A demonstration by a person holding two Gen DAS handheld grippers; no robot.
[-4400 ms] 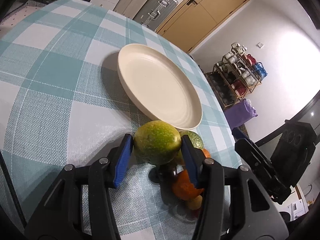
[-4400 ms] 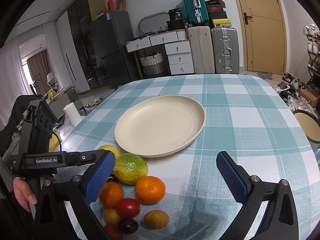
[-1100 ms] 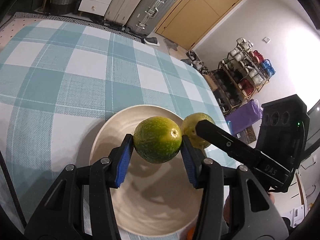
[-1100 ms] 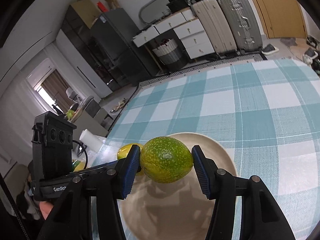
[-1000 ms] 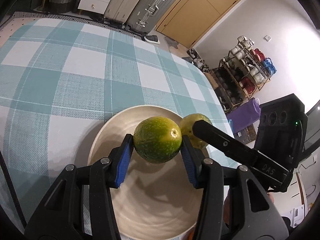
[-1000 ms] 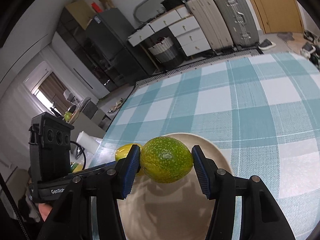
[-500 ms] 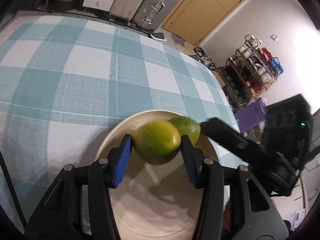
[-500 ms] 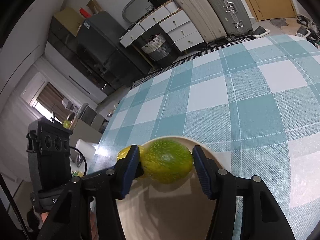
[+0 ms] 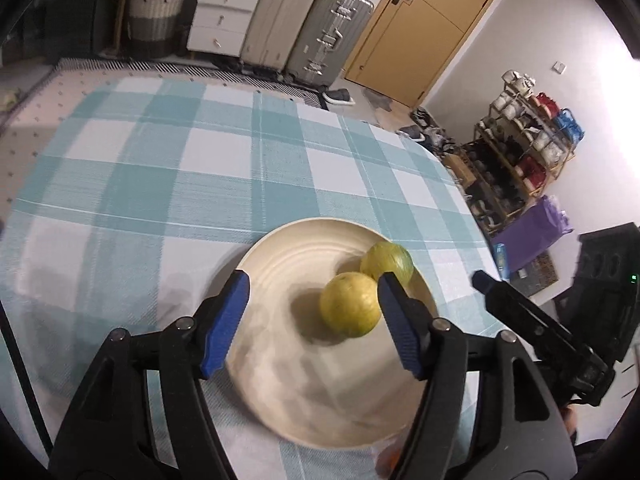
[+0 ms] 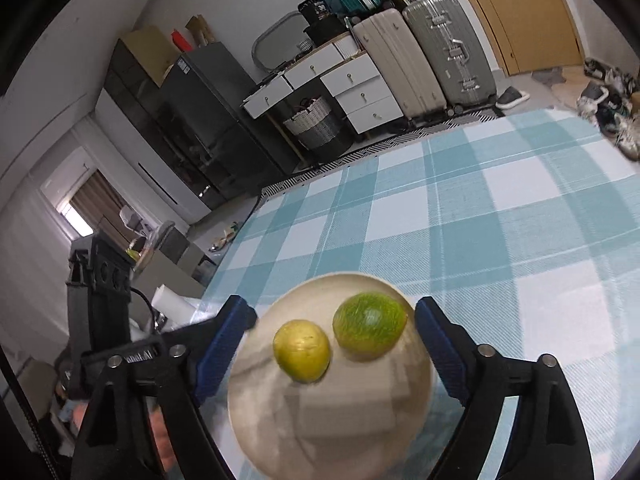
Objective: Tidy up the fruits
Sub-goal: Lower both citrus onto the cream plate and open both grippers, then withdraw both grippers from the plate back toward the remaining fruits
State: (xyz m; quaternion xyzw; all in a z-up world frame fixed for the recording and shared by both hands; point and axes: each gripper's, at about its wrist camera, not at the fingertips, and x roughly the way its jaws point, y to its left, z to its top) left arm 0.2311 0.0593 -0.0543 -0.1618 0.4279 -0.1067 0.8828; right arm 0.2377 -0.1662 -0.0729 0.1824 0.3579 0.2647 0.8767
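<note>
Checked teal-and-white cloth covers the table under both grippers. Low in the left wrist view, the left gripper has its blue jaws spread wide and holds nothing; the yellow-green fruit lies between them on the cream plate. Low in the right wrist view, the right gripper is spread wide too, empty, over the same plate. A greener fruit rests just right of the yellower one, close beside it. Suitcases and white drawers stand along the wall at top centre.
</note>
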